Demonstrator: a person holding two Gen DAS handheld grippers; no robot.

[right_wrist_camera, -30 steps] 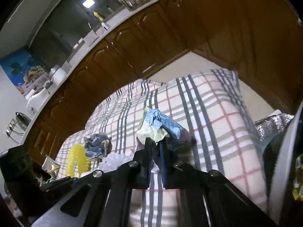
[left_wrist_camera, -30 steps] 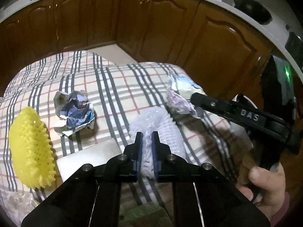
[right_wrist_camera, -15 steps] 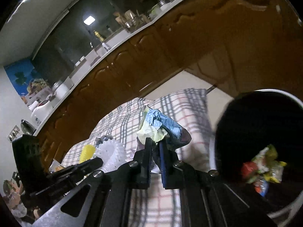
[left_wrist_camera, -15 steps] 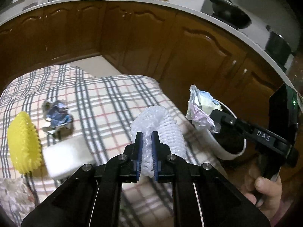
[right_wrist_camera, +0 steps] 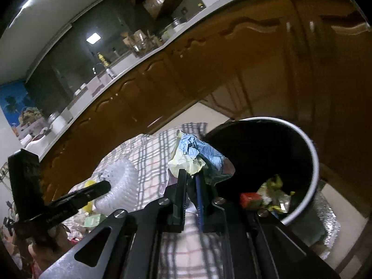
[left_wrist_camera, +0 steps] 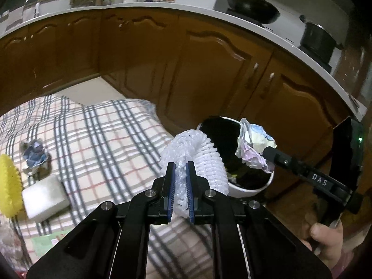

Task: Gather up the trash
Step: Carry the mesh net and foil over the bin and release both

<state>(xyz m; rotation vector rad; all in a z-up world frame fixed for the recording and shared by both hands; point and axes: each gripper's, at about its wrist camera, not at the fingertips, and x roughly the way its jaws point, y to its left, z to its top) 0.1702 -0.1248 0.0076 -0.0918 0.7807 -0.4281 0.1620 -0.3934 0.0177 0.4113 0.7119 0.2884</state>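
dim indoor light | ceiling lamp (right_wrist_camera: 93, 38) glare | fisheye edges bowed, dark | cabinets (right_wrist_camera: 267, 74) seemingly motion-blurred

Round white black-lined trash bin (left_wrist_camera: 246, 187): mouth open, wrappers low inside; brown wooden cabinets (left_wrist_camera: 209, 69) close behind; plaid-clothed table (left_wrist_camera: 104, 139) alongside.

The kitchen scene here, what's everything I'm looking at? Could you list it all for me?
Foam net sleeve: one, white, clamped in left gripper.
Paper wad: one, blue, cream and pink, clamped in right gripper, above the bin.
Bin: one, white rim, dark inside, beside the table, wrappers at the bottom.
Crumpled paper: one, blue-grey, on the cloth.
Yellow net: one, cloth's left edge.
White block: one, beside the yellow net.
Checked cloth: one, covering the table.
Wok: one, black, on the counter.
Pot: one, black, on the counter.
Left gripper: shut.
Right gripper: shut.
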